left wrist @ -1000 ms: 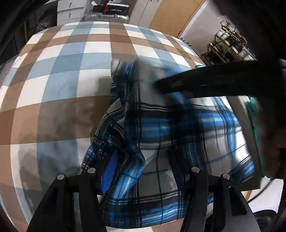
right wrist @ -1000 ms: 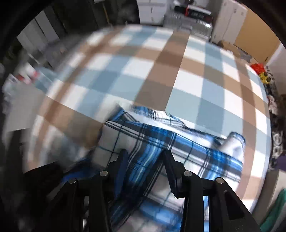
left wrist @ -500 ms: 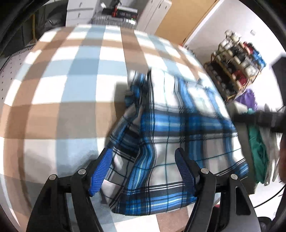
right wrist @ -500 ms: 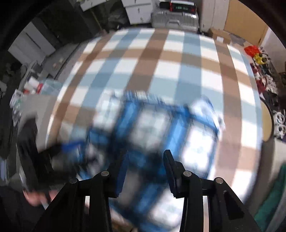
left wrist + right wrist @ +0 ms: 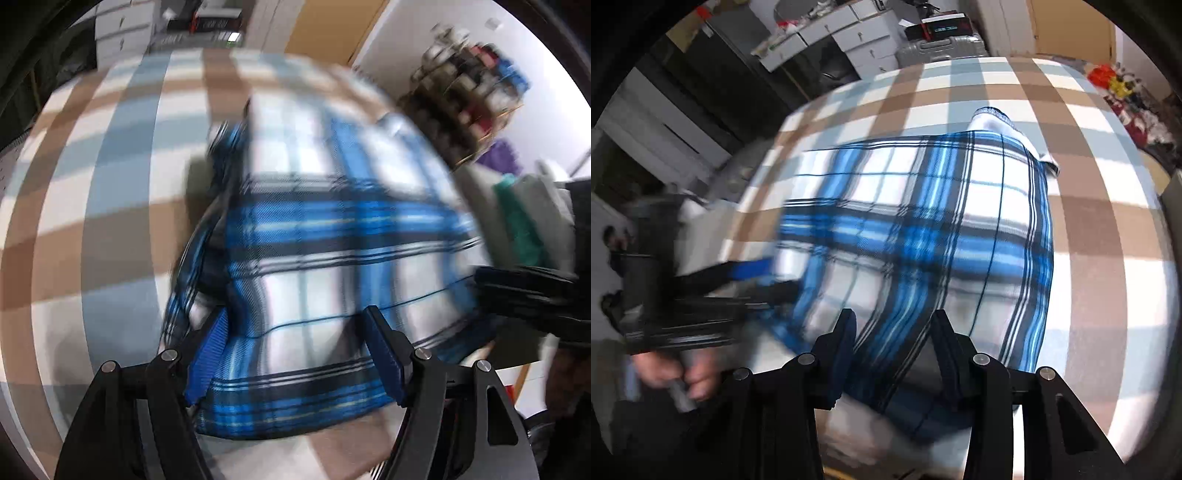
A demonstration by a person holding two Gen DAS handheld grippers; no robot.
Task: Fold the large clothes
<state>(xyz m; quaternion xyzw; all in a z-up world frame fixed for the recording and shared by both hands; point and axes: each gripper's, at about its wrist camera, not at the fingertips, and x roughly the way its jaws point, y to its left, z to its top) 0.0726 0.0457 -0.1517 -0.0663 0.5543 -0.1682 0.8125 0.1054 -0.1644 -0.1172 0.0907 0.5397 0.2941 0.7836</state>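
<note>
Checked bedspread [image 5: 92, 229] in brown, pale blue and white covers the whole work surface, seen in both wrist views. Blue plaid garment [image 5: 332, 258] lies on it, folded into a compact block, near edge close to the cameras; one paler hemmed end [image 5: 1008, 122] points to the far side in the right wrist view. Both frames motion-blurred, cloth detail soft.

Left gripper [image 5: 295, 354] hangs over the near edge of the garment, fingers well apart, blue pads either side of the fold, not pressing on it. Right gripper [image 5: 892, 354] also over the near edge, jaws standing partly apart, plaid cloth showing between them; cannot tell if the pads touch the fabric.

Right wrist view also catches the left gripper from the side at left, blurred, with a hand [image 5: 676, 373] on its handle.

Background: white drawers [image 5: 864, 40], silver suitcase [image 5: 938, 48], crowded rack [image 5: 465, 96] at the wall, green clothes [image 5: 521, 221] at right.
</note>
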